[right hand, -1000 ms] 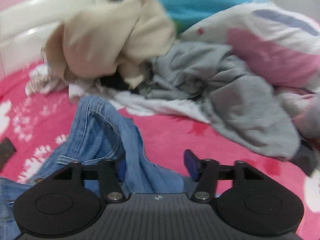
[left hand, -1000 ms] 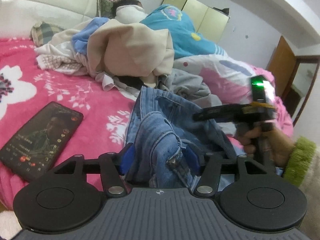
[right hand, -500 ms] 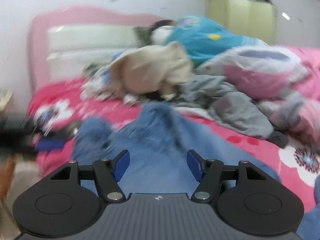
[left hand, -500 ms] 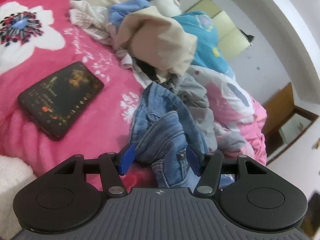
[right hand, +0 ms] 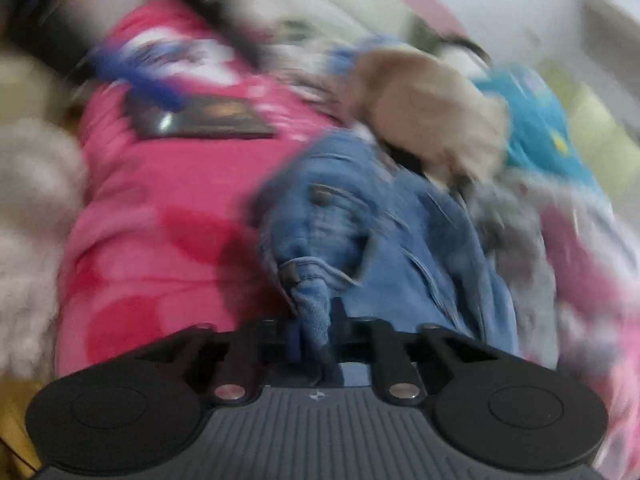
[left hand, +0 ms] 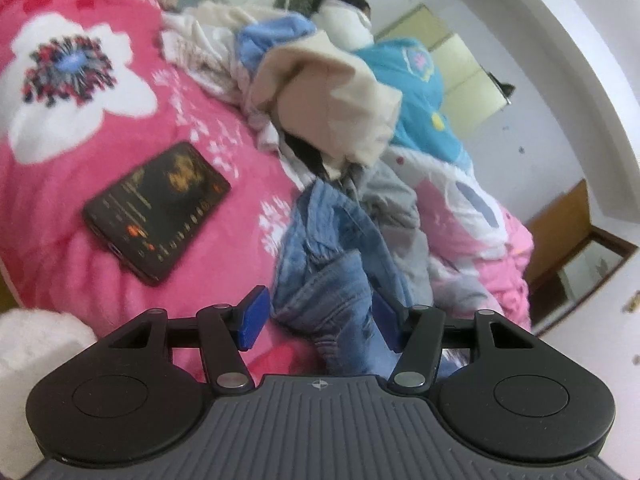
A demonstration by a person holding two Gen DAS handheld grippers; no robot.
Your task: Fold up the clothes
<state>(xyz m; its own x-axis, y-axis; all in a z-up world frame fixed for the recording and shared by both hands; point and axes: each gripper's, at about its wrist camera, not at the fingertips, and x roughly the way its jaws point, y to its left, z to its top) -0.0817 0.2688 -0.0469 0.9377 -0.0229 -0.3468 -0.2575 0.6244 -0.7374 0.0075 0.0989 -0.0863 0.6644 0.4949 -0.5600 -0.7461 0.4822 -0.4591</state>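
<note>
My right claw [right hand: 314, 332] is closing, its jaws pinching a bunched fold of the jeans [right hand: 360, 216], while my left claw [left hand: 316, 318] is opening, jaws spread either side of another clump of denim without pressing it. The jeans lie crumpled on the pink bed [left hand: 100, 152], just beside the phone [left hand: 158, 210] and the heap of other clothes [left hand: 332, 104]. Denim looks heavy, floppy, not slippery; I judge the waistband or a thick seam the surest hold.

Showing on each handheld gripper, left gripper [left hand: 318, 318] and right gripper [right hand: 316, 336], a ribbed grey housing, two round black discs, black linkage arms pinned by silver rivets, and, on the left, blue pads [left hand: 251, 317].
</note>
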